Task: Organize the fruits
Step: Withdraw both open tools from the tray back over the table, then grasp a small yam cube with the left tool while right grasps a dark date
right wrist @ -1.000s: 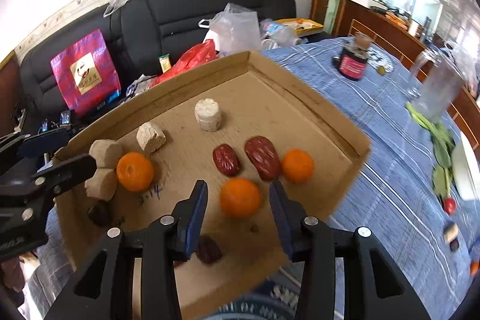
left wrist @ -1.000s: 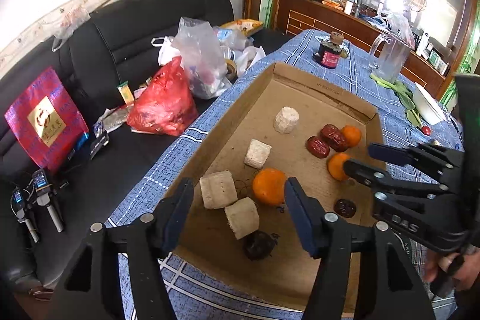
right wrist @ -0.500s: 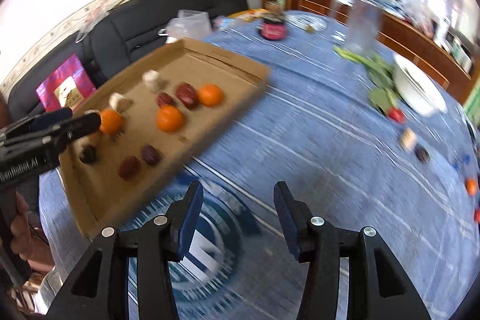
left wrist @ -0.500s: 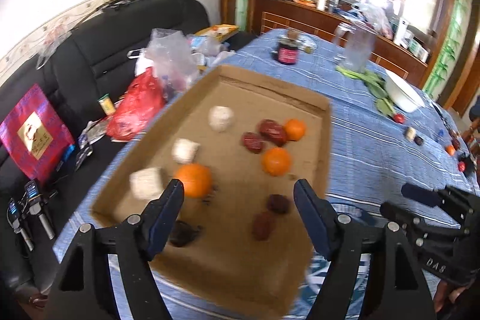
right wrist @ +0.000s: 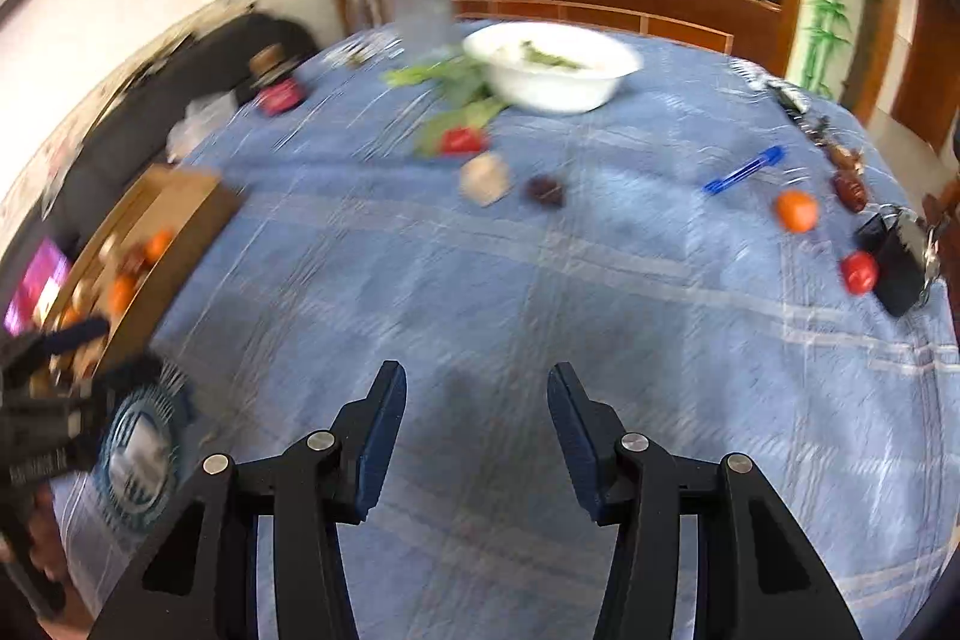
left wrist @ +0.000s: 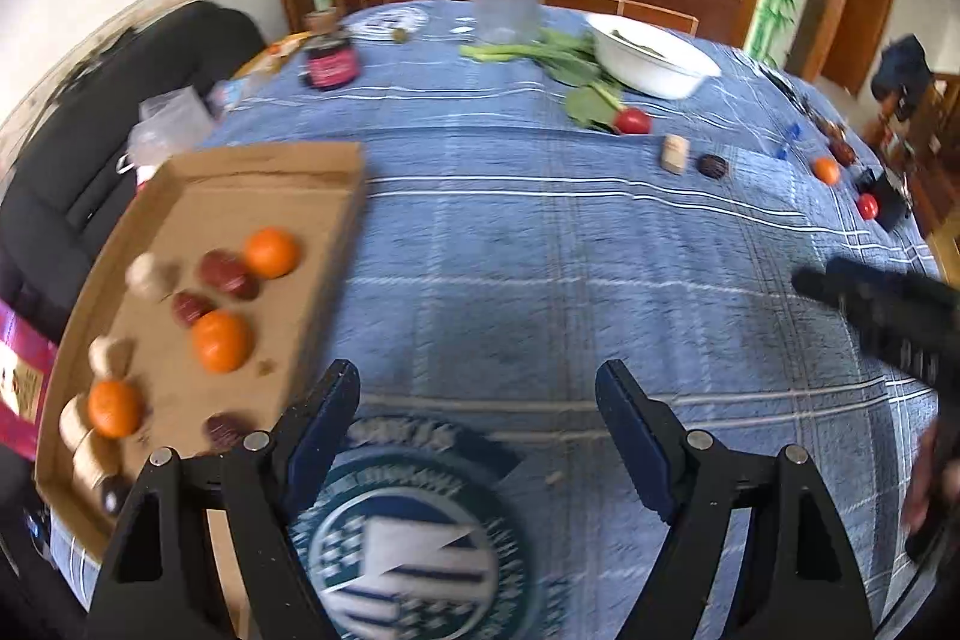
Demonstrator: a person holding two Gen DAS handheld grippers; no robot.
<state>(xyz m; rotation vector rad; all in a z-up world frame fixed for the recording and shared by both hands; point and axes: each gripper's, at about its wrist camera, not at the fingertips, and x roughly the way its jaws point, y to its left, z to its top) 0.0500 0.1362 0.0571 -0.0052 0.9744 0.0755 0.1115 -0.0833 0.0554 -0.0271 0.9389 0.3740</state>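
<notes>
**Both claws empty above the blue cloth, fruit split between tray and far side**

The left claw [left wrist: 477,421] hangs with its blue-padded fingers spread wide and nothing between them, above the blue checked cloth of the round worktop [left wrist: 540,250], near a round green-and-white emblem [left wrist: 414,550] printed on the cloth. The right claw [right wrist: 474,424] is likewise spread apart and empty, over bare cloth.

The shallow brown cardboard tray [left wrist: 282,160] lies at the worktop's left edge, beside a black sofa [left wrist: 90,112]. In it sit three orange tangerines: one toward the far end [left wrist: 271,252], one mid-tray [left wrist: 221,341] and one near the close end [left wrist: 114,407]. Dark red dates [left wrist: 227,274] lie between the first two, touching or just beside each other, and pale beige blocks [left wrist: 147,274] line the tray's left side; motion blur hides their detail.

Well apart from the tray, on the cloth toward the right, lie a loose orange tangerine [right wrist: 797,210], a red round fruit [right wrist: 859,273] just beside a small black box [right wrist: 897,274], a brown date [right wrist: 851,190], and a blue pen [right wrist: 744,170]. Nearer the middle are a pale beige lump [right wrist: 485,179] and a dark wrinkled fruit [right wrist: 545,190] just beside it, with a red fruit [right wrist: 462,140] against green leafy vegetables [right wrist: 462,100]. A white bowl [right wrist: 552,67] stands behind them.
</notes>
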